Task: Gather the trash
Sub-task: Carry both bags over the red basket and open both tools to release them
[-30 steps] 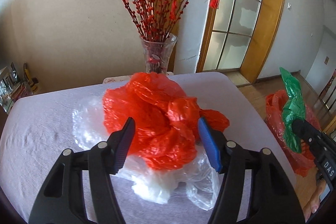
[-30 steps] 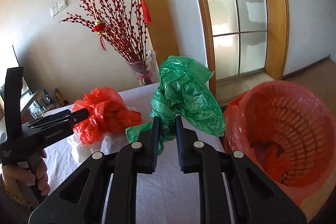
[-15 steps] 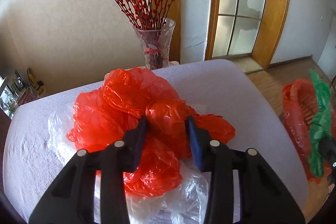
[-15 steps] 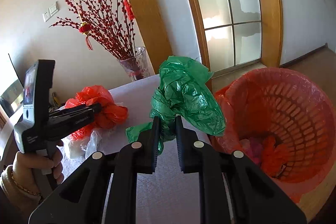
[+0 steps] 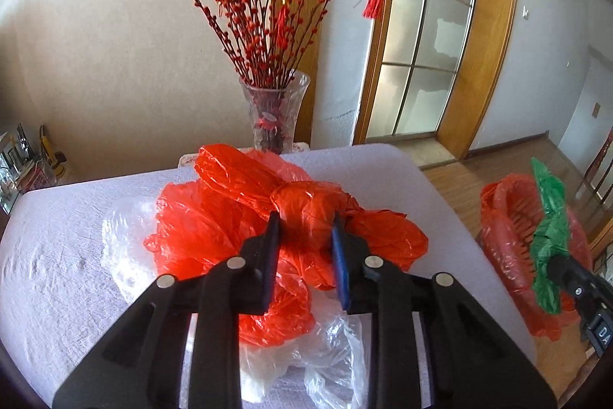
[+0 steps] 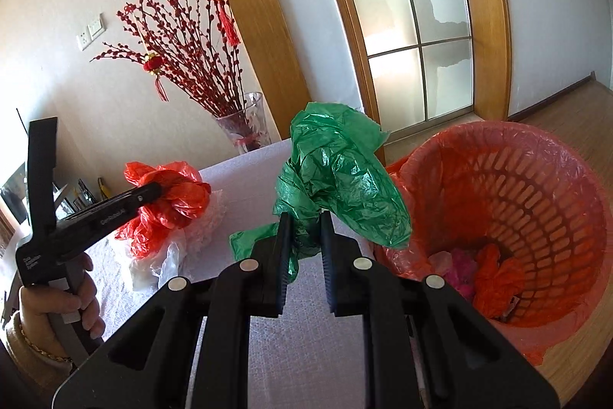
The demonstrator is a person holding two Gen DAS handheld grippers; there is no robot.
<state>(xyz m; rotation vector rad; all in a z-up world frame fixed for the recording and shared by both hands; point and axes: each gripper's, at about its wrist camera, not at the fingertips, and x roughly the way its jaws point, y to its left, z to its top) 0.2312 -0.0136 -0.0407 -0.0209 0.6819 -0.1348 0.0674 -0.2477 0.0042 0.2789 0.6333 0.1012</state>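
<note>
A crumpled red plastic bag (image 5: 214, 217) lies on a clear plastic bag (image 5: 333, 344) on the white-covered table (image 5: 57, 255). My left gripper (image 5: 305, 229) has its jaws closing on a bunched knot of the red bag, and the pads press it from both sides. In the right wrist view the same red bag (image 6: 172, 202) sits at the left gripper's tip. My right gripper (image 6: 304, 221) is shut on a green plastic bag (image 6: 345, 171), held above the table edge beside the red-lined bin (image 6: 536, 217).
A glass vase (image 5: 274, 114) of red branches stands at the table's far edge. The bin (image 5: 505, 229) stands on the wooden floor right of the table, with red and pink trash (image 6: 494, 278) inside. A person's hand (image 6: 76, 298) holds the left gripper's handle.
The left jaws have narrowed from wide apart onto the red bag's knot. The right gripper, still holding the green bag, has drawn closer to the bin.
</note>
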